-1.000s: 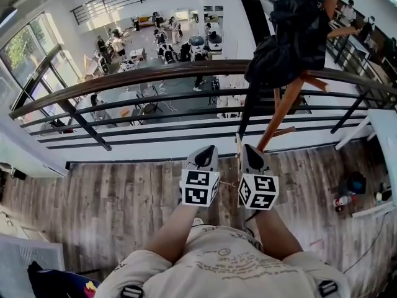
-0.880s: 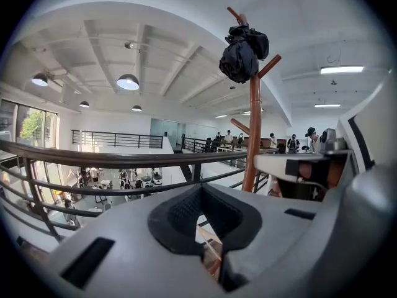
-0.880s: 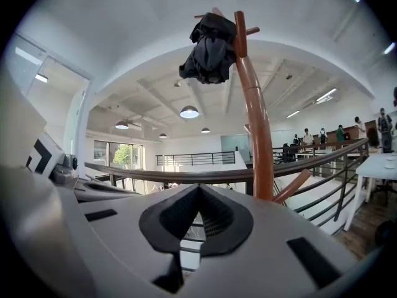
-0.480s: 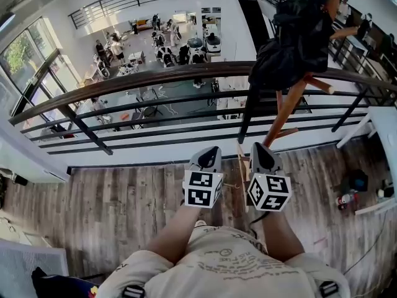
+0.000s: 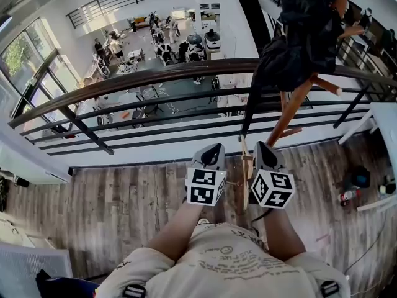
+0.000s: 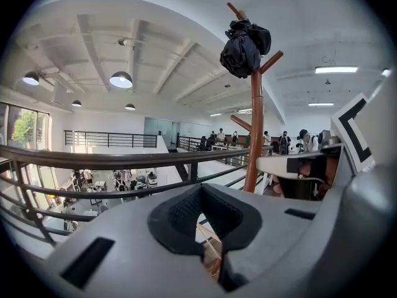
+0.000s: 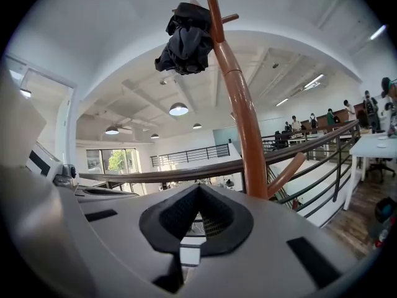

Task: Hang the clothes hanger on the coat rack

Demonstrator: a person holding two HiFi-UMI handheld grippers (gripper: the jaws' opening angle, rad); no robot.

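Railing (image 5: 155, 76) spans the front. Coat rack (image 5: 291, 113) stands right, against it, with a black garment (image 5: 298, 36) on top. Left gripper (image 5: 211, 154) is clamped on the wooden clothes hanger (image 5: 244, 160), held low between both grippers, well below the rack's pegs. Right gripper (image 5: 263, 153) has its jaws together, empty.

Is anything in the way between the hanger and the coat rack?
Nothing visible. The hanger is close to the coat rack, open air between. A black garment covers the top pegs; a lower peg is bare.

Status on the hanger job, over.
Left gripper shut on hanger. Right gripper shut, nothing seen in it. Coat rack ahead, hanger not yet hung; black garment bunched on its top pegs.
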